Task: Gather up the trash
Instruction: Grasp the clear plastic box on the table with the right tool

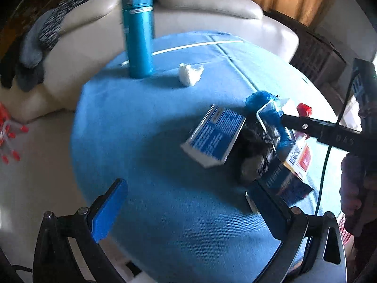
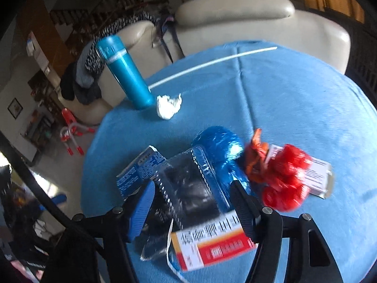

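Observation:
A pile of trash lies on the blue-clothed table (image 1: 146, 122): a clear plastic clamshell (image 2: 188, 188) with a dark inside, a crumpled blue wrapper (image 2: 221, 151), a red net bag (image 2: 285, 179), an orange-and-white box (image 2: 212, 245) and a blue-and-white box (image 1: 214, 136). A white tissue wad (image 1: 189, 73) sits farther back. My right gripper (image 2: 193, 185) straddles the clamshell and the wrapper's edge, and a small gap shows at the left pad. My left gripper (image 1: 188, 200) hangs open over bare cloth in front of the pile, holding nothing.
A tall teal bottle (image 1: 139, 30) stands upright at the table's far left, next to the tissue. A cream sofa (image 1: 207, 2) with dark clothes draped on it curves behind the table. A person's hand (image 1: 353, 184) grips the right gripper's handle.

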Demonstrator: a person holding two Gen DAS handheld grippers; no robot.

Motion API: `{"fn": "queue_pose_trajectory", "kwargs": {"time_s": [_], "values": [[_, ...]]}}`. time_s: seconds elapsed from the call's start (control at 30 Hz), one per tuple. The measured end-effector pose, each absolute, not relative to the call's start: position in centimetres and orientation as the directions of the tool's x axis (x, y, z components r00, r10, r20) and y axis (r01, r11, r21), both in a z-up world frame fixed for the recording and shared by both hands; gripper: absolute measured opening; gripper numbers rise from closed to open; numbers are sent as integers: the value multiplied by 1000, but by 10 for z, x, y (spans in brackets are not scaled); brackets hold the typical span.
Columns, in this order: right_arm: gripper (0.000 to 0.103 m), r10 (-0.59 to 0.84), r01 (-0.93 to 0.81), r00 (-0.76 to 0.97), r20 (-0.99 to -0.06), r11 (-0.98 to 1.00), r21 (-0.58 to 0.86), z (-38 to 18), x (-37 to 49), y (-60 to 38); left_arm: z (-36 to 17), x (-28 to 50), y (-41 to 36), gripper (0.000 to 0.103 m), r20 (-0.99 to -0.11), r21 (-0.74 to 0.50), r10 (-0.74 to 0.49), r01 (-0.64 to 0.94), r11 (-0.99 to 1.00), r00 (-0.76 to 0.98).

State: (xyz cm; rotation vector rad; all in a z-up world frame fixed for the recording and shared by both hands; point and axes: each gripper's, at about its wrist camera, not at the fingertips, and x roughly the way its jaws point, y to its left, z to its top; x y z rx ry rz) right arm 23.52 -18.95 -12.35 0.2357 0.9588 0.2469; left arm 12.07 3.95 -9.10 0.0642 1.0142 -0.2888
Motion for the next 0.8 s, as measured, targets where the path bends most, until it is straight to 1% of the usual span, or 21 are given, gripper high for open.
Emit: {"fn": "queue_pose_trajectory", "kwargs": {"time_s": [0.07, 0.23, 0.27, 0.37, 0.43, 0.47, 0.5, 0.53, 0.57, 0.7, 0.8], "values": [[57, 322, -100, 539, -778, 942, 321, -129, 243, -189, -96, 137, 31, 103, -849, -50, -212, 327, 944, 483], [56, 349, -83, 575, -740, 925, 371, -124, 232, -203, -107, 164, 14, 103, -862, -57, -268, 444, 894, 429], [53, 353, -74, 581, -733, 920, 385, -123, 228, -208, -110, 168, 10, 103, -865, -47, -270, 466, 883, 424], [53, 379, -44, 599, -706, 895, 444, -117, 215, -225, -123, 179, -3, 103, -884, 4, -236, 511, 859, 404], [53, 392, -32, 618, -681, 878, 477, -111, 203, -236, -133, 188, -8, 103, -895, 15, -223, 525, 851, 386], [53, 403, -26, 629, -665, 865, 501, -107, 196, -243, -138, 192, -8, 101, -899, 12, -220, 523, 852, 378], [53, 420, -23, 639, -645, 847, 530, -105, 188, -251, -141, 195, -7, 88, -902, -1, -224, 517, 856, 369], [53, 436, -21, 644, -629, 832, 555, -104, 182, -257, -143, 200, -2, 79, -906, -17, -230, 512, 859, 356], [53, 451, -16, 651, -611, 812, 583, -103, 174, -264, -146, 204, 1, 65, -910, -46, -242, 497, 866, 337], [53, 501, 2, 675, -541, 732, 681, -102, 149, -290, -139, 203, 12, 63, -879, -79, -278, 458, 886, 386], [53, 514, 28, 702, -493, 672, 740, -105, 128, -311, -121, 190, 17, 62, -845, -82, -293, 433, 898, 447]]}}
